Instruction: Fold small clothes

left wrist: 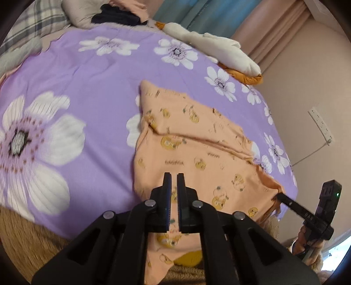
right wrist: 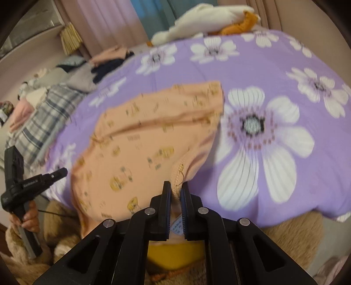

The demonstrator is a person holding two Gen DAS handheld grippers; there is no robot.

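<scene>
A small peach garment (left wrist: 197, 142) printed with yellow cartoon figures lies on the purple flowered bedcover (left wrist: 92, 72), its near part lifted over the bed's front edge. My left gripper (left wrist: 174, 175) is shut on the near left edge of the garment, and fabric shows between its pads. My right gripper (right wrist: 176, 184) is shut on a ribbed edge of the same garment (right wrist: 142, 136), with a label visible between the jaws. Each gripper shows in the other's view: the right gripper (left wrist: 279, 196) at the garment's right corner, the left gripper (right wrist: 62, 172) at its left side, held by a hand (right wrist: 28, 219).
A white plush toy (left wrist: 219, 48) and an orange cloth (left wrist: 250, 77) lie at the bed's far right. A pile of clothes (left wrist: 116, 15) and a plaid pillow (right wrist: 41, 122) sit at the far left. A brown fluffy blanket (left wrist: 33, 236) is below the front edge, and a power strip (left wrist: 321, 123) is on the wall.
</scene>
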